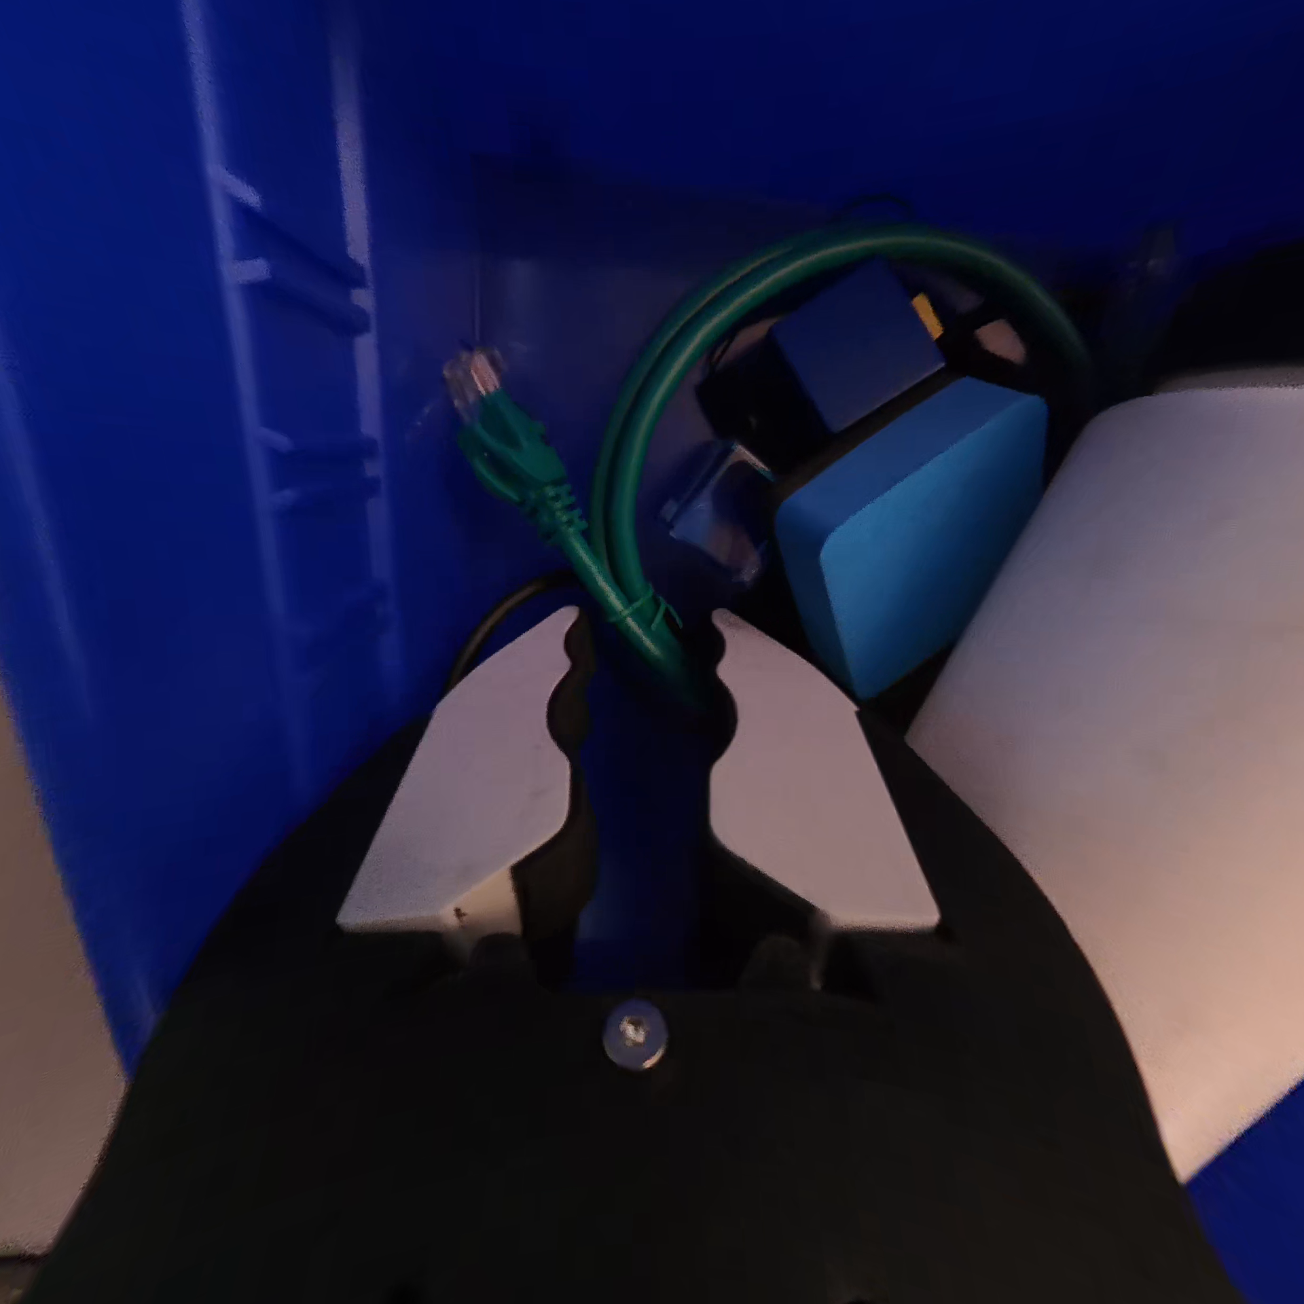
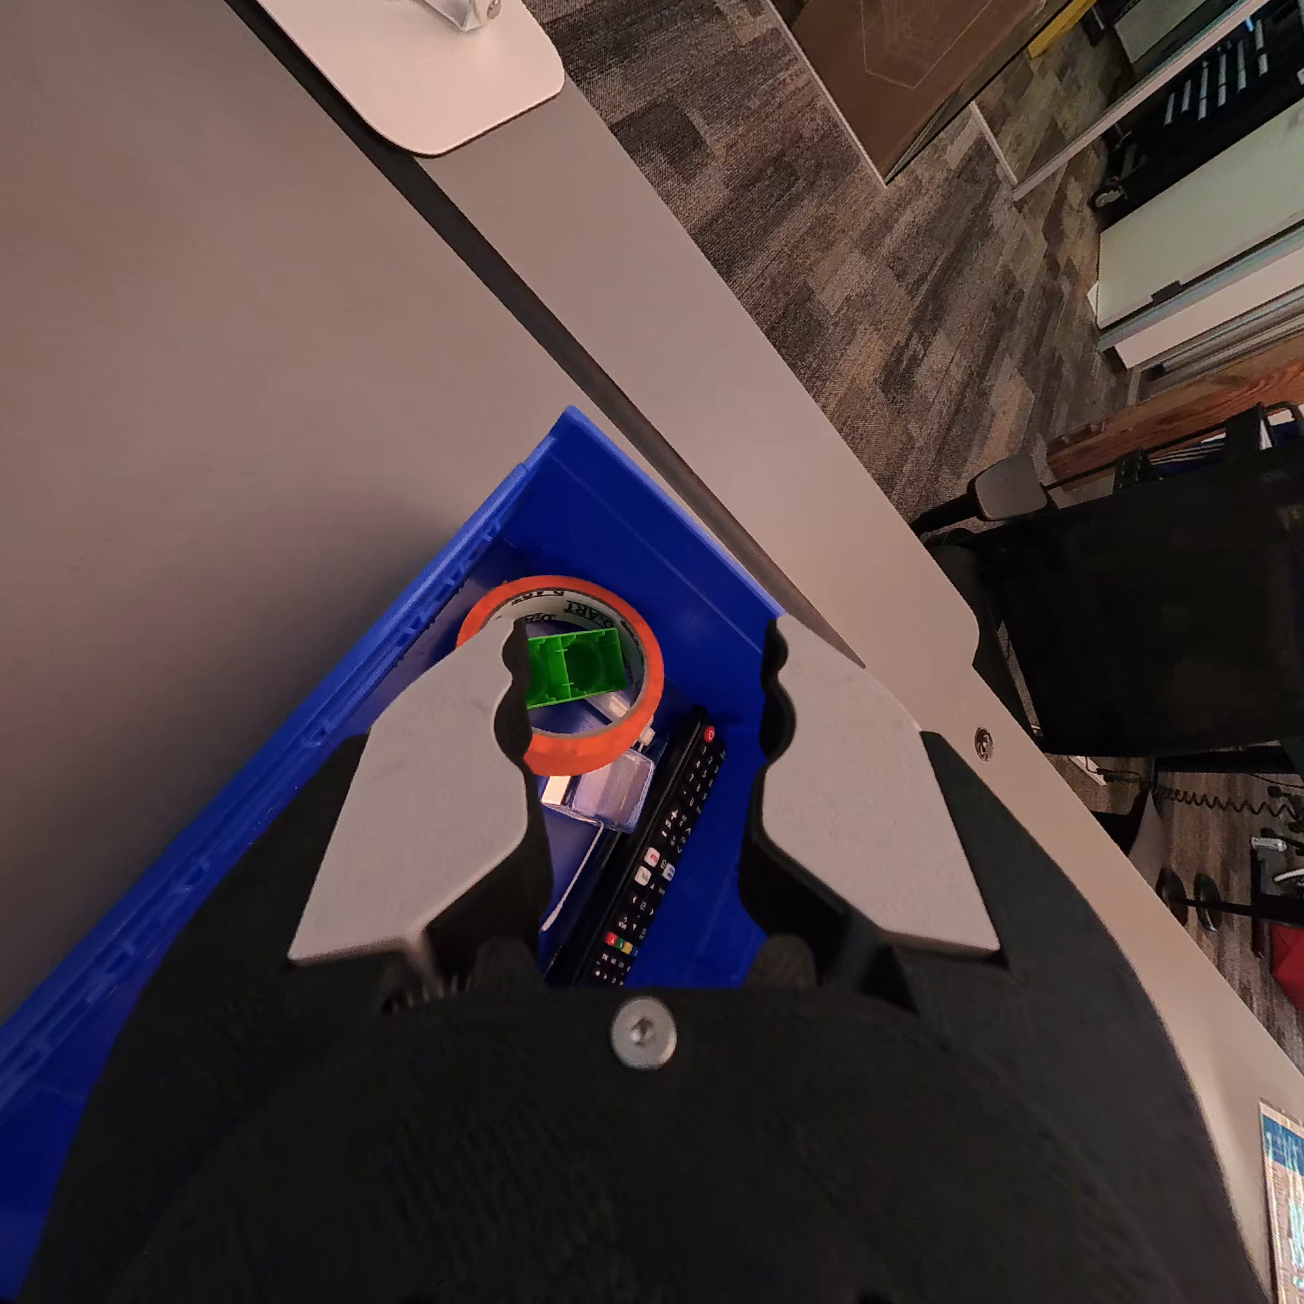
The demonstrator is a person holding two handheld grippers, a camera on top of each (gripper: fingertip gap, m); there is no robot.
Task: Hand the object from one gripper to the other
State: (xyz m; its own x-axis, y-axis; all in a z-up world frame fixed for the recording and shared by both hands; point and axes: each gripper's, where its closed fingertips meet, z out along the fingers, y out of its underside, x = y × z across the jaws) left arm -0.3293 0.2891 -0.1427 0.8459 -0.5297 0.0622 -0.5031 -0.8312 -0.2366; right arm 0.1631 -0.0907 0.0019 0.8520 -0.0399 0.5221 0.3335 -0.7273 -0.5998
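Note:
In the left wrist view my left gripper (image 1: 646,621) is down inside a blue bin (image 1: 212,423). Its jaws stand partly open around a coiled green network cable (image 1: 608,466). The tied part of the cable lies between the fingertips, against the right finger. The cable's green plug (image 1: 508,444) sticks up to the left. In the right wrist view my right gripper (image 2: 638,635) is open and empty above another blue bin (image 2: 635,522). That bin holds an orange tape roll (image 2: 607,755), a green brick (image 2: 575,667), a black remote (image 2: 656,854) and a clear plastic box (image 2: 614,790).
Beside the cable lie a light blue block (image 1: 910,536), a dark blue box (image 1: 854,353) and a large white object (image 1: 1129,705). The right bin stands on a grey table (image 2: 212,353) near its edge. A white base plate (image 2: 437,70) and a black chair (image 2: 1129,600) are farther off. Spacing between my two grippers at the tips: around 65 centimeters.

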